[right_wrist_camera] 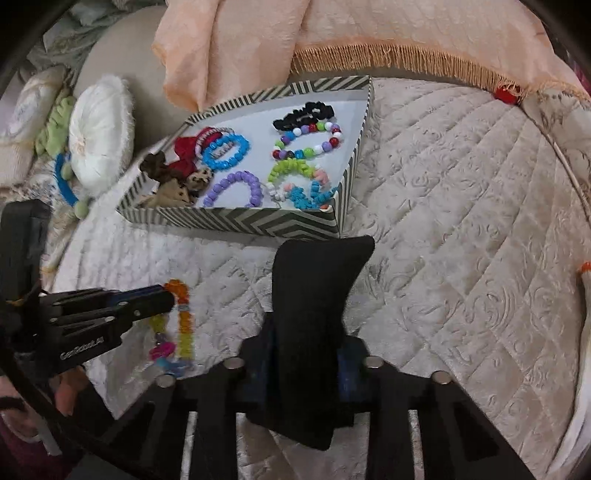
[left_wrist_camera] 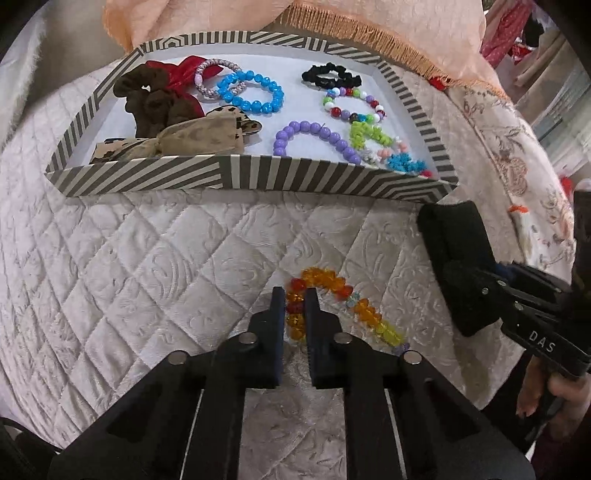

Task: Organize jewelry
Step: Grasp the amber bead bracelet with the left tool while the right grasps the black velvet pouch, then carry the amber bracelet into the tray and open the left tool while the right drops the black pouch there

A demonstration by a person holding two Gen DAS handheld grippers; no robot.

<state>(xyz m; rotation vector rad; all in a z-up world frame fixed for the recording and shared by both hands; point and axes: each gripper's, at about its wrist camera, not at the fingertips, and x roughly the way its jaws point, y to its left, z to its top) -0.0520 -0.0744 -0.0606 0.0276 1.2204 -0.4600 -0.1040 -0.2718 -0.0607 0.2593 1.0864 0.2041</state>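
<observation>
Jewelry: bead bracelets and hair ties, most lying in the striped box [left_wrist_camera: 147, 177] on the quilted bed cover [left_wrist_camera: 129, 266].
Loose piece: orange and yellow bead bracelet [left_wrist_camera: 373, 317], flat on the cover, in front of the box, not yet put away.
Left gripper [left_wrist_camera: 295, 299]: pressed down on the cover with jaws closed on one side of the bead bracelet, orange beads squeezed between them. Likely a grab to lift the bracelet into the box.
Right gripper [right_wrist_camera: 306, 332]: clamped tight on a black soft cloth thing [right_wrist_camera: 317, 280], maybe a hair band, sticking up past the jaws. Hard to tell what it really is. Likely next for the box too.
Why held this way: both grippers tipped down at the bed, close side by side, each with its own piece, box right ahead.
In the box: brown scrunchie [left_wrist_camera: 155, 103], blue bracelet [left_wrist_camera: 251, 92], purple bracelet [left_wrist_camera: 317, 140], black scrunchie [left_wrist_camera: 328, 77], mixed-color bracelet [left_wrist_camera: 351, 107]. Cloth things to the left, beads to the right.
Around: peach fringed cloth [left_wrist_camera: 332, 33] behind the box, white fluffy pillow [right_wrist_camera: 99, 133] off to the side.
In the way: near wall of the box, so a lift up and over seems needed. Not much bare floor left inside.
</observation>
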